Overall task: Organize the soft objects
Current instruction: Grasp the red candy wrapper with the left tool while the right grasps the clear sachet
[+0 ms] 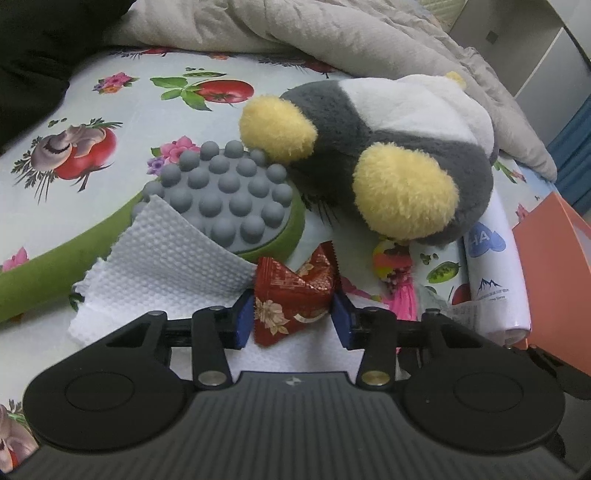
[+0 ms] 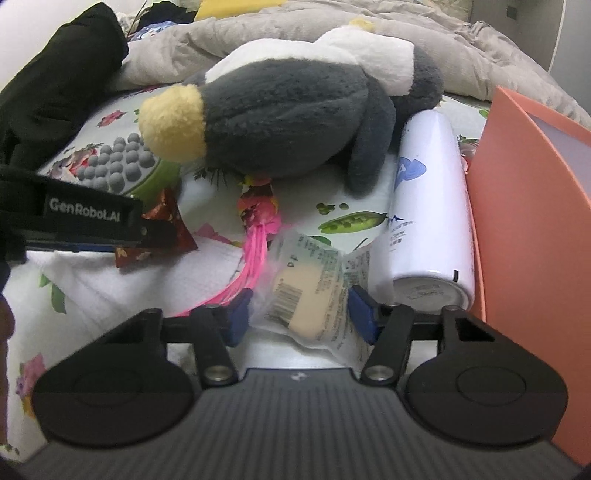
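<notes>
A grey, white and yellow plush toy [image 1: 391, 136] lies on the flowered cloth; it also shows in the right wrist view [image 2: 295, 118]. My left gripper [image 1: 291, 317] has its blue pads on either side of a red patterned sachet [image 1: 291, 295], touching it. The sachet shows beside the left gripper's body in the right wrist view [image 2: 166, 225]. My right gripper [image 2: 299, 314] stands around a clear packet with a beige pad [image 2: 310, 299] inside, jaws apart from it. A pink tasselled charm [image 2: 258, 229] lies between them.
A green massage paddle with grey knobs [image 1: 229, 199] lies left, a white paper towel [image 1: 166, 273] over its edge. A white spray can [image 2: 428, 206] lies by an orange box [image 2: 524, 229] on the right. A beige quilt [image 1: 332, 33] and black fabric [image 2: 55, 81] are behind.
</notes>
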A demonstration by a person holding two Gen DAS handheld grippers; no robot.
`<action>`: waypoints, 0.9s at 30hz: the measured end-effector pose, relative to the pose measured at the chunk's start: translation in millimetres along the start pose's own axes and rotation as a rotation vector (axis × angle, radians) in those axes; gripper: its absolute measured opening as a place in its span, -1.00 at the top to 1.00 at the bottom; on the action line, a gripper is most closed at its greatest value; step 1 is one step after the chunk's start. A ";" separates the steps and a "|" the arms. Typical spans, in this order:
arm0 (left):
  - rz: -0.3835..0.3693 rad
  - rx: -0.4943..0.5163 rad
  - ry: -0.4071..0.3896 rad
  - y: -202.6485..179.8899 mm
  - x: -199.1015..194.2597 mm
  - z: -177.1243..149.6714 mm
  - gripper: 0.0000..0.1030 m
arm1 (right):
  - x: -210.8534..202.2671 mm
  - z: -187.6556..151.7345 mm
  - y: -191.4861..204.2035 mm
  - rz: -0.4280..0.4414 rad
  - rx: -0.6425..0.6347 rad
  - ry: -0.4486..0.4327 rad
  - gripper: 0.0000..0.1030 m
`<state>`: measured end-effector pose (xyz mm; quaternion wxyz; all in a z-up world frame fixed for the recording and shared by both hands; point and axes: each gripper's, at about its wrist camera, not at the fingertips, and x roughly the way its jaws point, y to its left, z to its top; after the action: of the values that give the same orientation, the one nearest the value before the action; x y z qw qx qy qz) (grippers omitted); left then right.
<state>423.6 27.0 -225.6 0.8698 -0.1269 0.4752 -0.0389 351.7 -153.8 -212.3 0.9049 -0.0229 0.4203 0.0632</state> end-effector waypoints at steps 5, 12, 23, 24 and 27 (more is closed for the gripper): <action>-0.025 0.001 -0.005 -4.4 -1.6 -1.9 0.23 | -2.1 3.2 -8.1 -0.013 0.020 0.004 0.67; -0.030 0.004 -0.023 -8.1 -15.5 -5.5 0.25 | -17.1 2.6 -3.6 0.010 0.024 0.002 0.72; -0.039 -0.001 -0.058 -7.6 -66.3 -18.8 0.26 | -67.5 -4.4 3.3 0.023 0.027 -0.035 0.72; -0.041 -0.001 -0.061 -7.4 -71.5 -21.6 0.26 | -72.2 -6.2 3.9 0.027 0.024 -0.036 0.72; -0.041 -0.009 -0.066 -6.3 -88.4 -32.6 0.25 | -86.8 -14.0 7.6 0.039 0.019 -0.034 0.72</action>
<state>348.5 31.6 -168.5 0.8835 -0.1418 0.4436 -0.0504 284.7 -155.8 -155.0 0.9106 -0.0050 0.4059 0.0770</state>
